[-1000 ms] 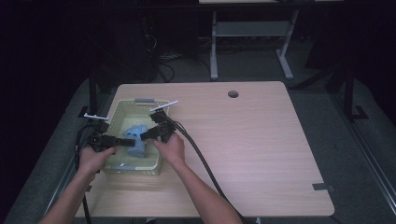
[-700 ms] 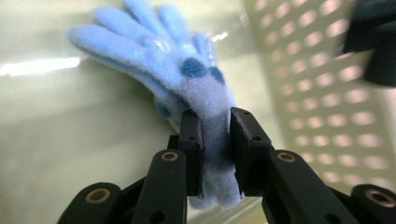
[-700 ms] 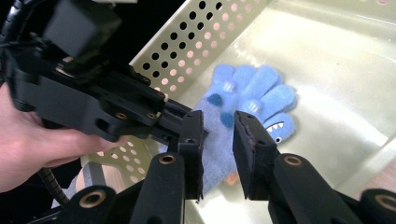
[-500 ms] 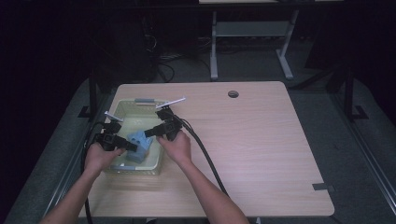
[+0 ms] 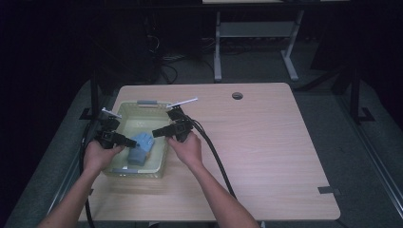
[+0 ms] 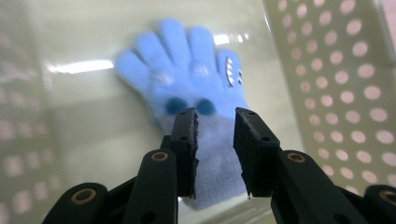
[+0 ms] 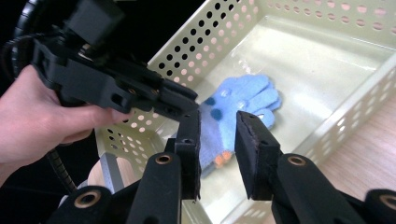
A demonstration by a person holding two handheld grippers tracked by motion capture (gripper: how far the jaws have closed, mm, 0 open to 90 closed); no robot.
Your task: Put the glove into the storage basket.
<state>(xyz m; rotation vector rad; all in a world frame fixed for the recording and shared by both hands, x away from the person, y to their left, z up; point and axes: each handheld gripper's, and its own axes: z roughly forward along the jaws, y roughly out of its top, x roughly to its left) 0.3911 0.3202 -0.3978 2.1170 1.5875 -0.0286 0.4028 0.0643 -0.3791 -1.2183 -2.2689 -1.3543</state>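
lying flat on the bottom of the pale perforated basket (image 5: 164, 156) on the table (image 5: 266, 156), the blue knitted glove (image 6: 187, 88) looks soft and light, best pinched at its cuff, while the left tongs (image 6: 215, 123), just closing, and right tongs (image 7: 218, 128) stand open, empty.

glove cuff (image 6: 217, 163): partly hidden behind the tongs
glove fingers (image 6: 177, 46): blurred
basket (image 7: 327, 18): far wall cut off

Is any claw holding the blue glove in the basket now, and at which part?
Neither: both claws stand open above the glove, lying in the basket.
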